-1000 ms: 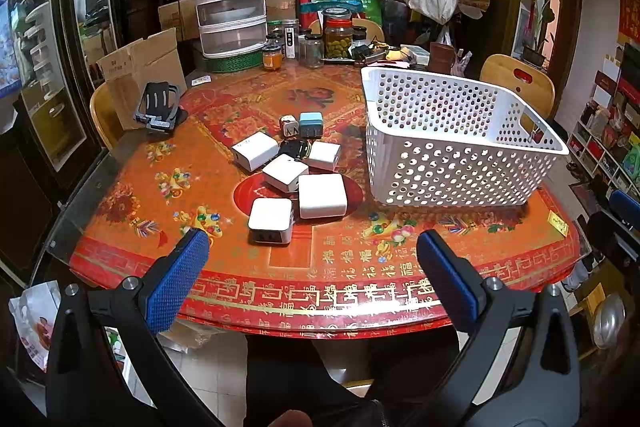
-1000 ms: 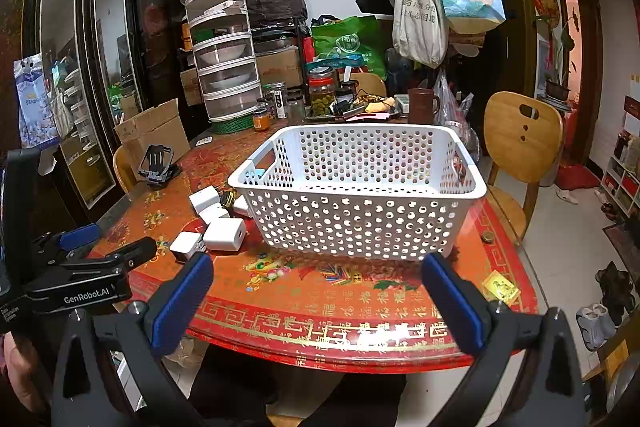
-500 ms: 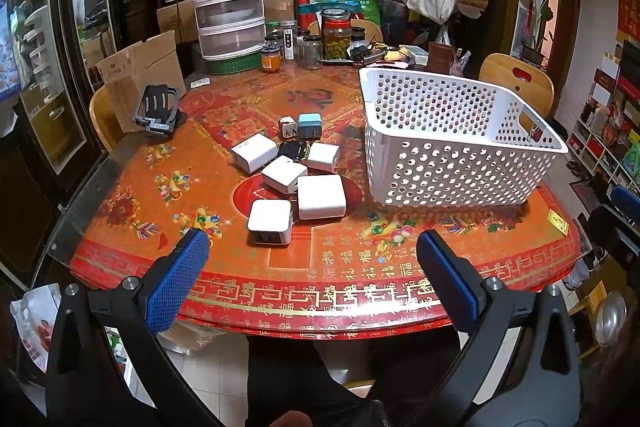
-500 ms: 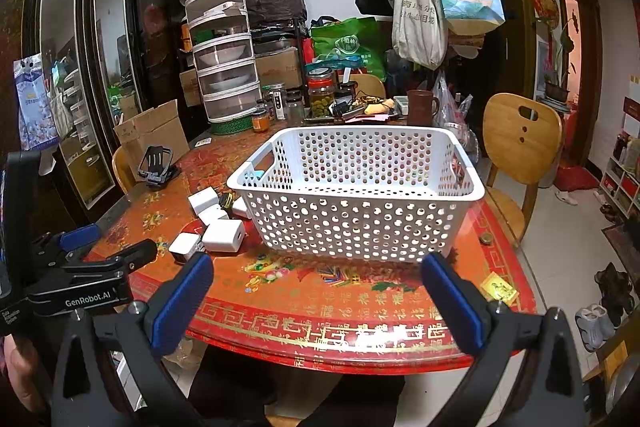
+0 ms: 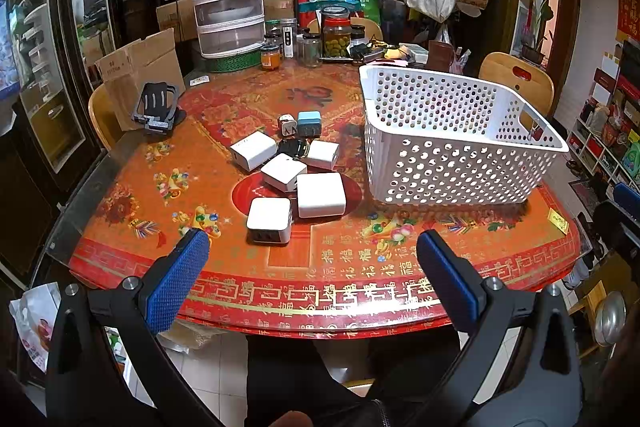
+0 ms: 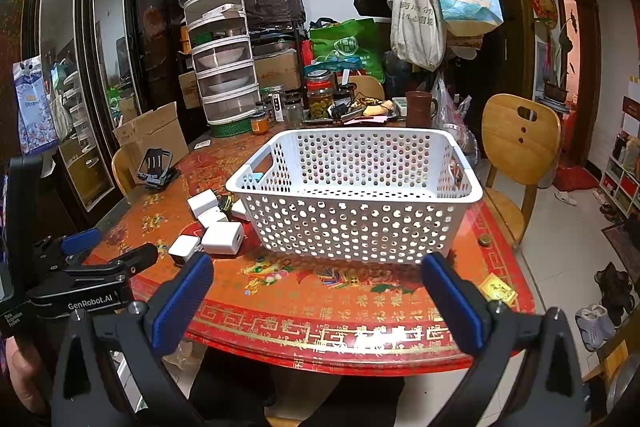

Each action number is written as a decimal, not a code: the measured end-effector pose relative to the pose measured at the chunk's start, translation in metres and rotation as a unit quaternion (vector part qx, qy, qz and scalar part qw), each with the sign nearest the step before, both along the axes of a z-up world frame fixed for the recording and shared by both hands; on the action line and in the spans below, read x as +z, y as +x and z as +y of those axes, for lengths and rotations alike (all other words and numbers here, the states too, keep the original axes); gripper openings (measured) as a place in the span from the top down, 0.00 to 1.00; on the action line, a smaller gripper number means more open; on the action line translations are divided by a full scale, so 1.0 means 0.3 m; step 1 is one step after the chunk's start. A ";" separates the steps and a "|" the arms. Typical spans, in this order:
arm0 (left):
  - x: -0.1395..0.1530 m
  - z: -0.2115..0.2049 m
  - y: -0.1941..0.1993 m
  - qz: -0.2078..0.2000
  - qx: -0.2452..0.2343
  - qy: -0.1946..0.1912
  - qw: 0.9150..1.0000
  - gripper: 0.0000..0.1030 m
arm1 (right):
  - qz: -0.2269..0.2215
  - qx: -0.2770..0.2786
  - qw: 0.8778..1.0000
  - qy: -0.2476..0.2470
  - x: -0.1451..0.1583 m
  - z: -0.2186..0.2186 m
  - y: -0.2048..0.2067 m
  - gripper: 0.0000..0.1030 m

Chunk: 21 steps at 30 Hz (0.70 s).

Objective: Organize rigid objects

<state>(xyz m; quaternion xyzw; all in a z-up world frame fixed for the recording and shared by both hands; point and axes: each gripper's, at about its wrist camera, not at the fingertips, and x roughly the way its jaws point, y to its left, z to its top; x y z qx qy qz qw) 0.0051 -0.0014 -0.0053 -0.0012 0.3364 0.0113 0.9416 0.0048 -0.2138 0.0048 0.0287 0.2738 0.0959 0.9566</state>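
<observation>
Several white charger blocks (image 5: 320, 194) lie clustered mid-table, with a light blue one (image 5: 309, 123) and a small black item (image 5: 294, 148) behind them. To their right stands a white perforated basket (image 5: 452, 163), apparently empty. My left gripper (image 5: 312, 251) hovers open over the table's near edge, just short of the nearest white block (image 5: 269, 219). In the right wrist view my right gripper (image 6: 318, 275) is open in front of the basket (image 6: 356, 227); the chargers (image 6: 222, 237) lie to its left, with the left gripper's body (image 6: 80, 283) at the far left.
The round table (image 5: 360, 267) has a red patterned cover. Jars (image 5: 336, 35), a stacked food cover (image 5: 226, 7) and clutter crowd its far edge. A black phone stand (image 5: 156, 107) sits at the left. Wooden chairs (image 6: 520, 147) stand around it.
Both views have crept slightly forward and down toward the table; nothing on it has moved and both grippers stay open.
</observation>
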 end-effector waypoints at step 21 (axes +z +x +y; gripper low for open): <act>0.006 0.001 0.000 -0.001 0.002 0.002 1.000 0.01 | -0.001 0.001 1.000 -0.001 0.003 0.000 -0.004 0.00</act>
